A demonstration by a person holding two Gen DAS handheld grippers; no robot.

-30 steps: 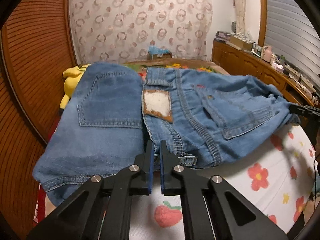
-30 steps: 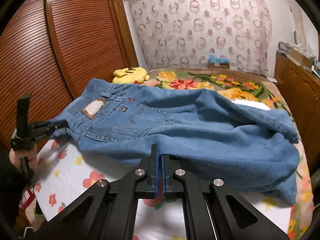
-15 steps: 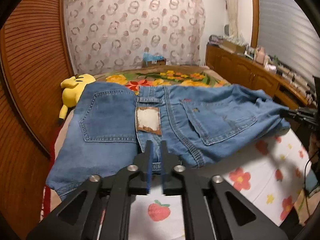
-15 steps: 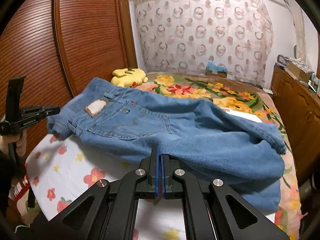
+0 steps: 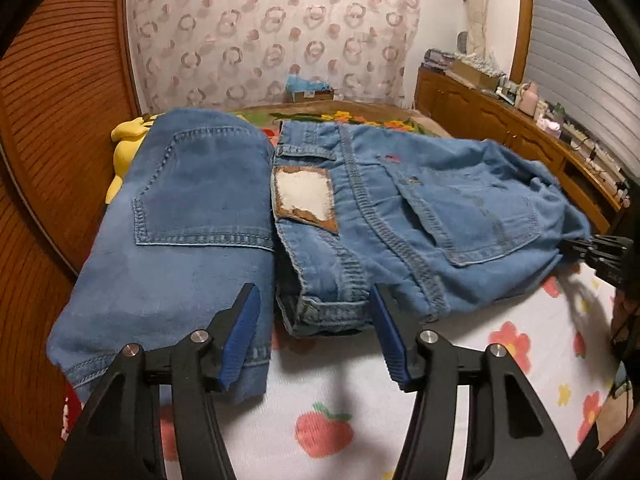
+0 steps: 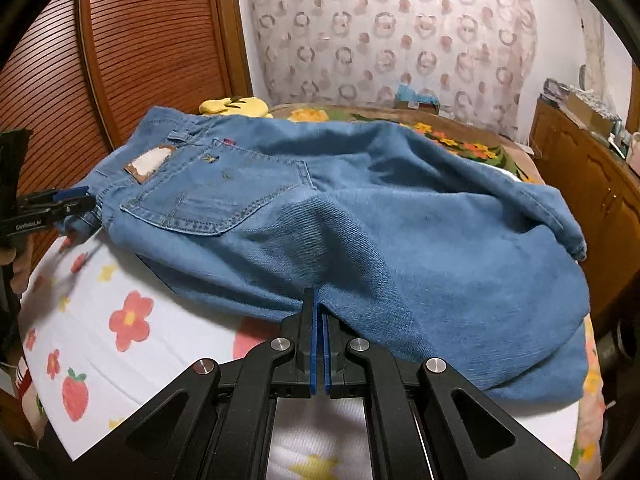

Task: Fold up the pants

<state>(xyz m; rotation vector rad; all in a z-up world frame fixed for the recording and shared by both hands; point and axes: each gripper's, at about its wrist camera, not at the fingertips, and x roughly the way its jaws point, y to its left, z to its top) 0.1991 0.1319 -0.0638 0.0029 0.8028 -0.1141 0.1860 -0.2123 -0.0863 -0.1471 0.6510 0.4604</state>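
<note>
Blue jeans (image 5: pixel 400 216) lie seat up on the flowered bed sheet (image 5: pixel 360 392), with a worn leather patch (image 5: pixel 302 196) at the waistband. A folded part with a back pocket (image 5: pixel 192 216) rests on the left. My left gripper (image 5: pixel 316 320) is opening; the waistband end lies between its blue pads (image 5: pixel 240 332), which do not press on it. The right wrist view shows it at the waistband corner (image 6: pixel 86 200). My right gripper (image 6: pixel 320 308) is shut on the near edge of the jeans (image 6: pixel 400 240); the left wrist view has it at the far right (image 5: pixel 580 246).
A yellow plush toy (image 5: pixel 124 148) lies by the wooden slatted wardrobe (image 6: pixel 152 40) on the left. A wooden sideboard (image 5: pixel 520 128) with clutter runs along the right. A box (image 5: pixel 308 88) sits at the bed's far end. A hand (image 6: pixel 18 264) holds the left gripper.
My left gripper's jaws have parted and let go of the waistband, which now rests on the sheet. My right gripper stays shut on the jeans' edge and has sunk a little.
</note>
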